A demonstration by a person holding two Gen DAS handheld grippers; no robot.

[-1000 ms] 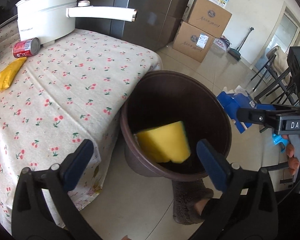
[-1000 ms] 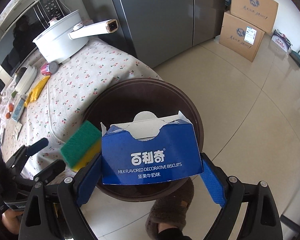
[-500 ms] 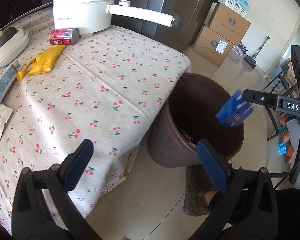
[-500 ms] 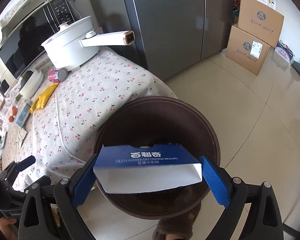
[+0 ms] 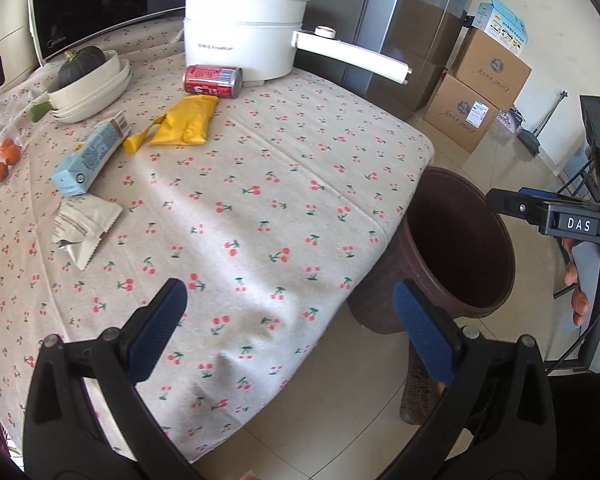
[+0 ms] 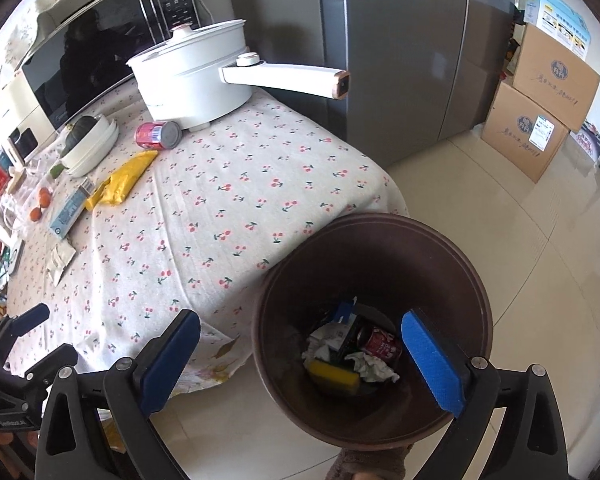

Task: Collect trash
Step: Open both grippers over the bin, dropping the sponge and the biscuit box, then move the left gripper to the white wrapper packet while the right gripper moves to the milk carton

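Note:
The brown bin (image 6: 476, 280) stands on the floor at the table's corner; it also shows in the left wrist view (image 5: 496, 240). Inside lie the yellow sponge (image 6: 334, 374), the blue biscuit box (image 6: 346, 312), a red can (image 6: 380, 346) and crumpled paper (image 6: 374, 366). On the cherry-print table lie a red can (image 5: 212, 80), a yellow packet (image 5: 190, 120), a light blue box (image 5: 90, 156) and a torn white wrapper (image 5: 84, 226). My left gripper (image 5: 296, 330) is open and empty over the table's near edge. My right gripper (image 6: 304, 364) is open and empty above the bin.
A white electric pot (image 5: 244, 40) with a long handle stands at the table's back. White bowls with a squash (image 5: 88, 80) and small oranges (image 5: 4, 156) sit at the left. Cardboard boxes (image 6: 540, 92) and a grey fridge (image 6: 400, 40) stand behind.
The sponge and the biscuit box have dropped into the bin. My left gripper has swung from the bin to over the table. My right gripper, now empty, stays above the bin.

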